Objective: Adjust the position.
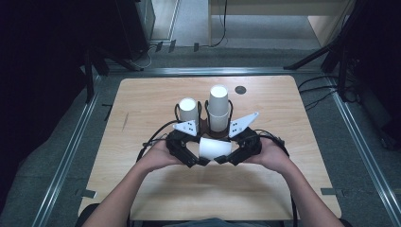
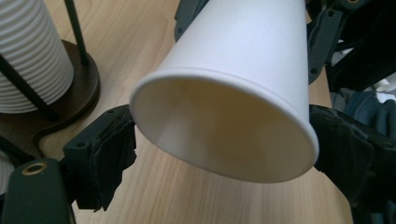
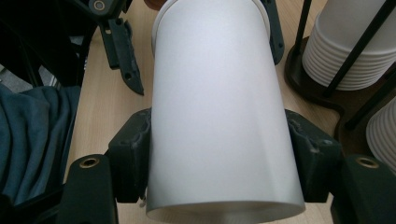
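Observation:
A white paper cup (image 1: 215,148) lies on its side above the wooden table (image 1: 142,109), between my two grippers. My right gripper (image 1: 224,160) is shut on the cup's body (image 3: 219,116), its pads (image 3: 133,154) pressing both sides. In the right gripper view its closed base is near the camera. The cup's open mouth (image 2: 224,135) faces my left gripper (image 1: 201,161), which is open. Its pads (image 2: 112,149) flank the round, undented rim without squeezing it. Just behind stand two stacks of white cups (image 1: 188,109) (image 1: 219,106) in a black rod holder on a dark base (image 2: 79,88).
A dark round spot (image 1: 240,89) marks the table near its far edge. The cup holder (image 1: 208,127) stands close behind both grippers. Bare tabletop lies to the left, right and front. Metal floor rails (image 1: 71,156) and black stand legs (image 1: 312,59) surround the table.

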A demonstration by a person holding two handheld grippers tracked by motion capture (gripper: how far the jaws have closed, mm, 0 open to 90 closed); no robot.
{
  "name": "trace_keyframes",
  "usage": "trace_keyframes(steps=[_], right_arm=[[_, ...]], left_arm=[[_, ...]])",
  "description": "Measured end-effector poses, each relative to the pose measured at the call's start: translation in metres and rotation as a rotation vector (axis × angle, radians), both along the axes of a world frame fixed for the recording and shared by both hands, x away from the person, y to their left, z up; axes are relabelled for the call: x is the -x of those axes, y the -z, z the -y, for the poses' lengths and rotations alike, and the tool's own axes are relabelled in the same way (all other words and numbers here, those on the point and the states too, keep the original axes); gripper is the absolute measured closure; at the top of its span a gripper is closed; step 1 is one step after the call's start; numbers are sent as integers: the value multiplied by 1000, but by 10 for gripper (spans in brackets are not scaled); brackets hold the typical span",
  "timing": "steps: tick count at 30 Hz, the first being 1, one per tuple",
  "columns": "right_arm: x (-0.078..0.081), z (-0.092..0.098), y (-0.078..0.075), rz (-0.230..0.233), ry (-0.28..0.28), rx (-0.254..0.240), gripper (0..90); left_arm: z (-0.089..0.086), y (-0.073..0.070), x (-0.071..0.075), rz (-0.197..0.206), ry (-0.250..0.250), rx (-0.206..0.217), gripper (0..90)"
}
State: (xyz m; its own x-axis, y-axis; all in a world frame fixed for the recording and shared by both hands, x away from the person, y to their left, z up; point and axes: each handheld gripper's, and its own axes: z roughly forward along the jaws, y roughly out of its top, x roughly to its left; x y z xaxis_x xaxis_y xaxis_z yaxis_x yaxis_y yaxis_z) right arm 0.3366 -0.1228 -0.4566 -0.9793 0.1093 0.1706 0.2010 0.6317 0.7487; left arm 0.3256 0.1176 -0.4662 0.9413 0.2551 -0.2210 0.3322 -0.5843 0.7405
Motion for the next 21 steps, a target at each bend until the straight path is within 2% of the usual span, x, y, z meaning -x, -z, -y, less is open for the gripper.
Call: trace_keyframes(steps=[3, 10, 14, 19, 21], right_arm=[[1, 1, -2, -16, -13, -26, 335], [0, 1, -3, -19, -19, -44, 335], [1, 1, -4, -40, -32, -65, 335], [1, 2, -5, -44, -40, -78, 340], [1, 3, -5, -43, -45, -78, 345]], left_arm=[[-2, -1, 4, 0, 6, 49, 126], [-3, -1, 3, -13, -5, 99, 127], [-5, -1, 4, -15, 15, 125, 137], [-6, -2, 7, 29, 29, 110, 216], [-7, -2, 7, 24, 34, 114, 239]])
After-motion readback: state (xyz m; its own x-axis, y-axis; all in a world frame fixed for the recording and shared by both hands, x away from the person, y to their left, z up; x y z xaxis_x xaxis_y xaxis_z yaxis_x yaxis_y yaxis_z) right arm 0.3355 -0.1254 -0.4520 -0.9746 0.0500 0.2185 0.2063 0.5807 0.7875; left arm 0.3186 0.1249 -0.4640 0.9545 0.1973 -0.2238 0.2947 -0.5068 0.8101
